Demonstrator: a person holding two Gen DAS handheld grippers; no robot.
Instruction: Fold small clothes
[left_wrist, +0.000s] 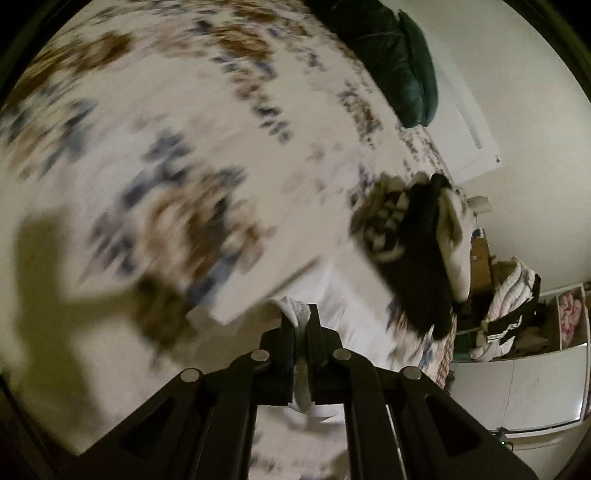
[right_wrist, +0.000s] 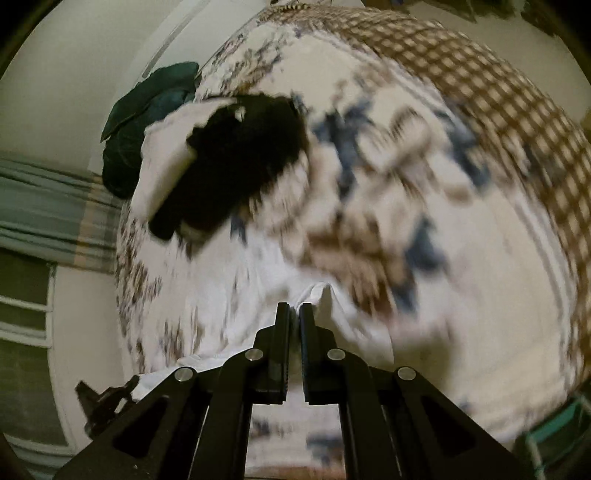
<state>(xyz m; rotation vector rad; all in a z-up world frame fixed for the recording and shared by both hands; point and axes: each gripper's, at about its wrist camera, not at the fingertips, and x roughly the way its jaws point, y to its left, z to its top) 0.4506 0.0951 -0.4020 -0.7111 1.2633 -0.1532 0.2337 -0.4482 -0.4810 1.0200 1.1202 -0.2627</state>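
left gripper (left_wrist: 300, 314) clamped on white garment (left_wrist: 325, 295) above patterned bedspread (left_wrist: 155, 122) | clothes pile (left_wrist: 413, 243) right of it | right gripper (right_wrist: 294, 314) clamped on white garment | no legible writing, frames blurred

Left claw (left_wrist: 300, 317) and right claw (right_wrist: 294, 314) are matt black plastic with shiny round metal pins (right_wrist: 336, 354). The white garment (left_wrist: 325, 295) is soft, thin cloth. The bed (left_wrist: 177, 129) has a printed matt cloth cover. The green pillow (left_wrist: 402, 66) looks faintly glossy.
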